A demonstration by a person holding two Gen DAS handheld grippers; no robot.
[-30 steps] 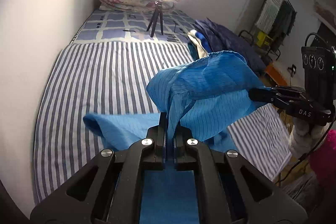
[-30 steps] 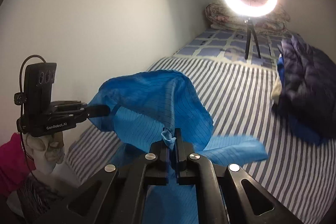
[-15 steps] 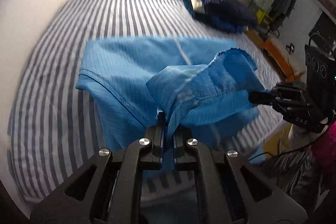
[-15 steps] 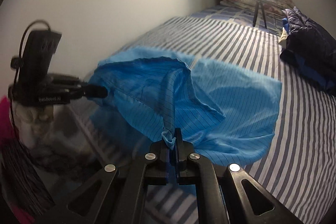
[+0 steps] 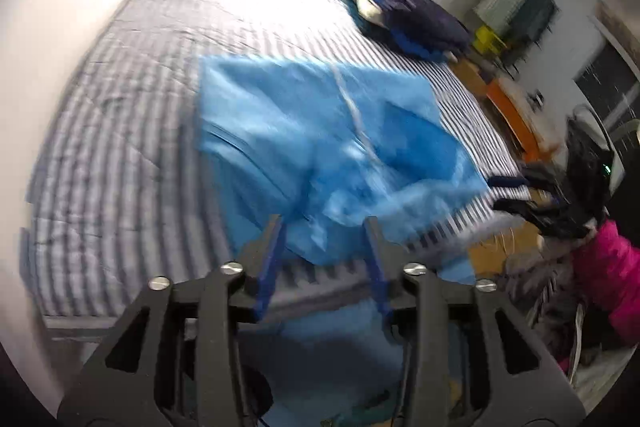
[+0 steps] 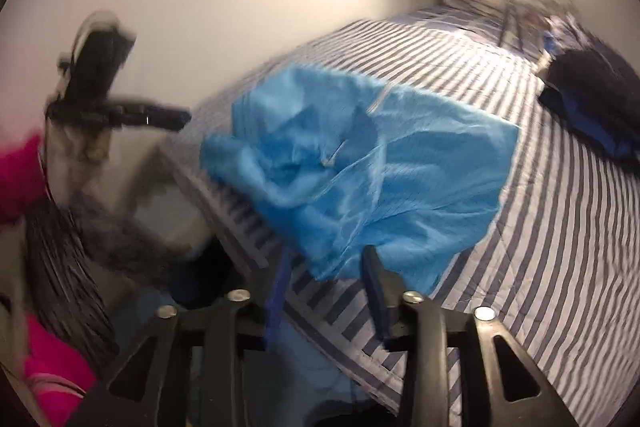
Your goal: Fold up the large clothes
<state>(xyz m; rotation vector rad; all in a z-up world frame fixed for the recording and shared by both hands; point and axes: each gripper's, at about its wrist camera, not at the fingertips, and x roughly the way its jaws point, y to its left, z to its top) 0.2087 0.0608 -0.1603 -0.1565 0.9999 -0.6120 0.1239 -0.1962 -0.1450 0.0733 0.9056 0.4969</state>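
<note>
Fabric of a blue garment [image 5: 320, 139] lies rumpled on the striped bed [image 5: 120, 147], near its front edge. Left gripper [image 5: 324, 223] and right gripper [image 6: 326, 259] are both opening, fingers spread, the cloth's near edge between them unpinched.

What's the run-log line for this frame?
phase: release | left gripper: opening, clear of cloth | right gripper: opening, clear | blue garment: on striped bed
</note>
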